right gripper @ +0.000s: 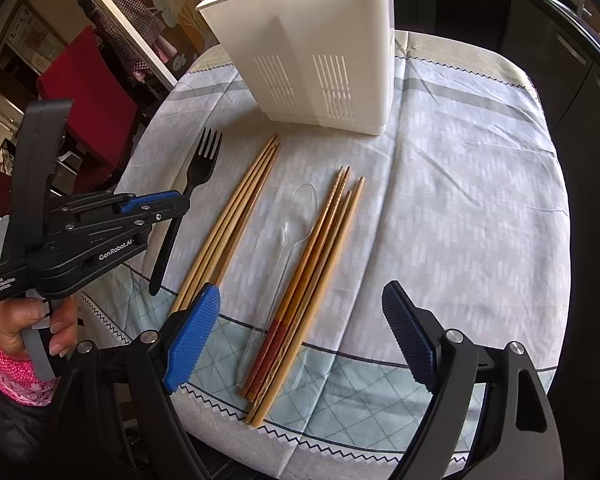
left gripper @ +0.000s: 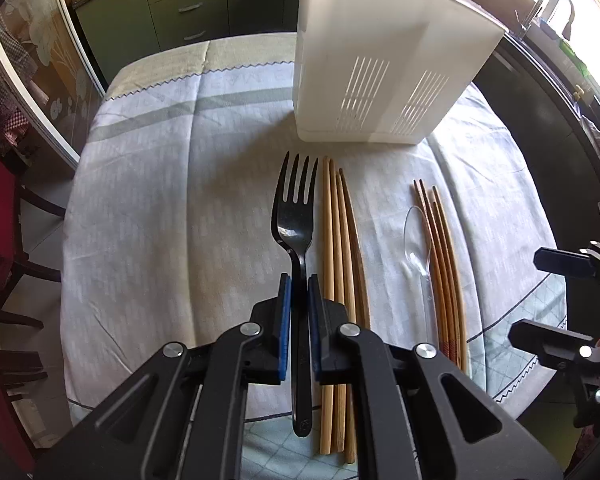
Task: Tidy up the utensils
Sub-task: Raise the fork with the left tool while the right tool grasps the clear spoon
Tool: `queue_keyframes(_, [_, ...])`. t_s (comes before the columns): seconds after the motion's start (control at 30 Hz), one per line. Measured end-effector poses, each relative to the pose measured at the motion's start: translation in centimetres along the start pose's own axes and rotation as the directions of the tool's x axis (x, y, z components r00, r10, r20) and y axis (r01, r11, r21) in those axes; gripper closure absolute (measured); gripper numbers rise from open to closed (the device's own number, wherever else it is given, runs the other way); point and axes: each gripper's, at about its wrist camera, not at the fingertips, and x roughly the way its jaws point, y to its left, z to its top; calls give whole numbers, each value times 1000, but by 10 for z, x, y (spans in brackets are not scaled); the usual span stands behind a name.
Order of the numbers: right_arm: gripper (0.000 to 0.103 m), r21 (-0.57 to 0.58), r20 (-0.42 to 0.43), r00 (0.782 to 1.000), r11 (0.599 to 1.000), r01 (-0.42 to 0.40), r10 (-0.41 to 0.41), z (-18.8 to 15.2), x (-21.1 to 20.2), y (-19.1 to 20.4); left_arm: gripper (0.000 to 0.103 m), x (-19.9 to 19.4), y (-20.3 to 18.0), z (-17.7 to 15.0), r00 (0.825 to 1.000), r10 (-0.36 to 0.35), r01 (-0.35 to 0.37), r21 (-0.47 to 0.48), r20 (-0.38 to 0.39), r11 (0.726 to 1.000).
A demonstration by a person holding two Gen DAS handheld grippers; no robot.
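Black fork (left gripper: 296,216): clamped mid-handle by left gripper (left gripper: 299,312), tines toward white caddy (left gripper: 380,60) at table's far side. Right gripper (right gripper: 300,344): wide, empty, near the dark chopsticks (right gripper: 308,280) and clear spoon (right gripper: 288,240). Risk: thin handle pivoting in pads, tines catching caddy's rim.

Left wrist view: low, close over desk (left gripper: 148,208), facing caddy (left gripper: 380,72) at upper centre. Right wrist view: higher, further right. Shared: desk, caddy, fork (left gripper: 296,216), chopsticks (right gripper: 228,216).
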Motion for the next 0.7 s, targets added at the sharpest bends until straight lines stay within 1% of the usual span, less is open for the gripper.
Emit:
queue_keyframes(0.03, [21, 1, 2, 1000, 1000, 5, -5, 2, 2, 2, 95, -7, 2, -1, 1000, -1, 1, -3, 25, 1000])
queue_keyframes(0.13, [37, 8, -13, 1000, 1000, 4, -4, 5, 10, 7, 95, -29, 10, -6, 995, -3, 5, -19, 101, 1000])
queue_keyframes(0.17, [40, 12, -25, 1000, 1000, 1, -1, 7, 14, 8, 95, -38, 14, -8, 992, 1, 3, -26, 128, 1000])
queue_keyframes(0.2, [43, 12, -35, 999, 1000, 0, 1, 9, 18, 9, 95, -44, 14, -9, 988, 5, 0, -33, 156, 999])
queue_keyframes(0.27, [54, 21, -59, 998, 1000, 1, 1, 11, 28, 10, 95, -61, 21, -15, 978, 10, -2, -41, 209, 999])
queue_keyframes(0.3, [57, 23, -73, 997, 1000, 5, -3, 12, 33, 11, 95, -70, 25, -18, 972, 18, -7, -45, 235, 999])
queue_keyframes(0.37, [69, 27, -94, 995, 1000, 12, -10, 13, 42, 13, 95, -87, 33, -25, 958, 30, -15, -55, 284, 998])
queue_keyframes(0.53, [79, 30, -126, 992, 999, 34, -30, 18, 59, 19, 95, -122, 46, -43, 923, 61, -36, -73, 379, 997])
queue_keyframes(0.63, [83, 36, -137, 989, 997, 68, -62, 21, 69, 23, 95, -138, 47, -51, 903, 78, -53, -69, 424, 996])
queue_keyframes(0.7, [83, 49, -146, 987, 995, 83, -75, 22, 75, 22, 95, -146, 46, -56, 893, 83, -61, -63, 443, 996])
